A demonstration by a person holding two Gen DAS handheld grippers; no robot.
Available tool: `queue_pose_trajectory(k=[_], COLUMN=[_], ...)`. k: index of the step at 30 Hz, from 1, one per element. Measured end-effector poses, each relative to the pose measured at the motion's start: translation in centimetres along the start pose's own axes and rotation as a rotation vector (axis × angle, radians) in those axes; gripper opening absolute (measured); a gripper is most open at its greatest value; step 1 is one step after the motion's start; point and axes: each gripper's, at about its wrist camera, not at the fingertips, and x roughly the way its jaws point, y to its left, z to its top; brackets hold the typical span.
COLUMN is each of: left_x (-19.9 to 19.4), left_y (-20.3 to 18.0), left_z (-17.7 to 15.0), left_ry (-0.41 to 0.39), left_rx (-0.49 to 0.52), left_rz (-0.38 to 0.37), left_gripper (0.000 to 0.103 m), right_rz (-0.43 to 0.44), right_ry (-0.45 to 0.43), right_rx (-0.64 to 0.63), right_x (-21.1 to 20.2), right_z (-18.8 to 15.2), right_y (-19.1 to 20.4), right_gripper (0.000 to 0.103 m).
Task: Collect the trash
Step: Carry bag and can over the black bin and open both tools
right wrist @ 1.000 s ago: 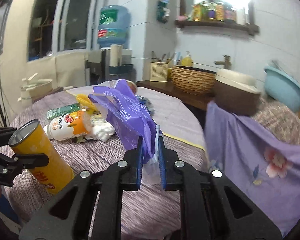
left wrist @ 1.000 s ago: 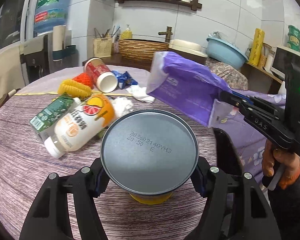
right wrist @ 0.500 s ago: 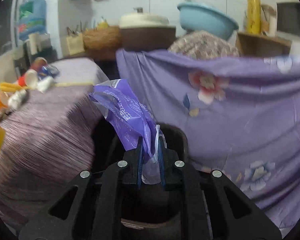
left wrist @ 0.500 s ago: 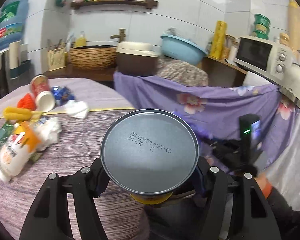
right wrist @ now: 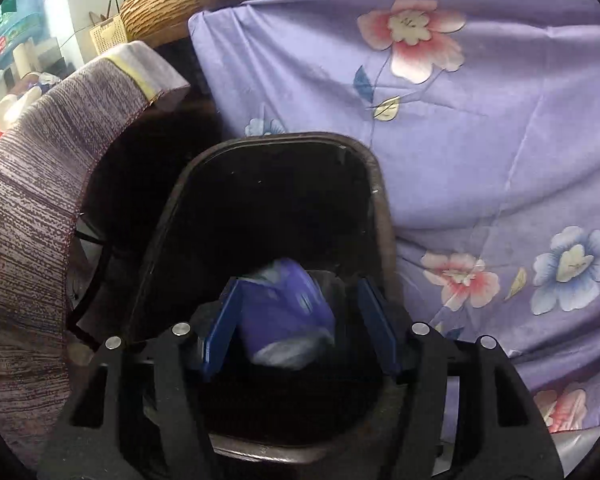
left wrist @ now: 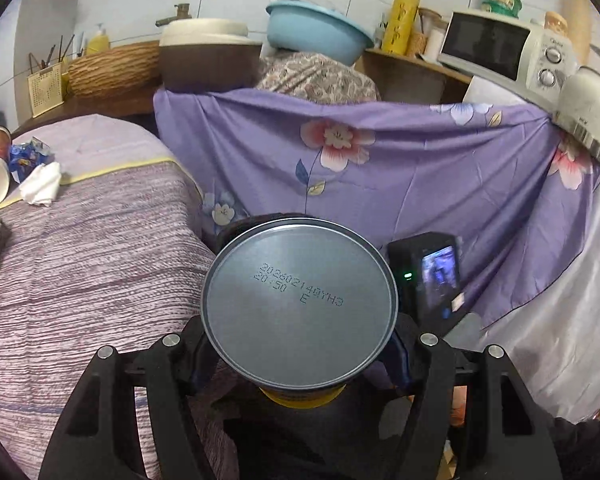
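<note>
L wrist cam angled down over table edge (left wrist: 100, 260), R cam close above bin (right wrist: 380, 208), both share floral cloth (left wrist: 380, 184).

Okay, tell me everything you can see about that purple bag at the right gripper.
The purple bag is thin, glossy plastic, crumpled into a loose wad with a paler, whitish patch at its lower end. It is blurred. It sits between the spread blue pads of the right gripper, whose jaws have just been opening; it lies against the left-hand pad, clear of the other. It is over the dark inside of the black bin, below the rim.
</note>
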Motion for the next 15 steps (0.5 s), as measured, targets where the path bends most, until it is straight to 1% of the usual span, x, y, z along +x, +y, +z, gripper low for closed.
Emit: queue_pose_trajectory(k=[6,9,15], left_x=[3.5,5.9,10.7], left_y=[-0.9,-1.5,-2.2], left_z=[-0.2,-0.3,-0.4], left_ry=[0.050,0.080,0.145], left_rx=[0.041,0.066,0.093], left_rz=[0.006,0.006,0.019], left_gripper=[0.066,0.066,0.066], right_rz=[-0.066,-0.105,-0.142], right_ry=[-0.081,-0.119,-0.150], right_rx=[0.016,0.028,0.082], right_x=[-4.2,-6.3,-8.5], right_z=[0.3,0.2,-0.3], right_y=[-2.2,-3.6,-6.4], right_gripper=[0.067,0.068,0.068])
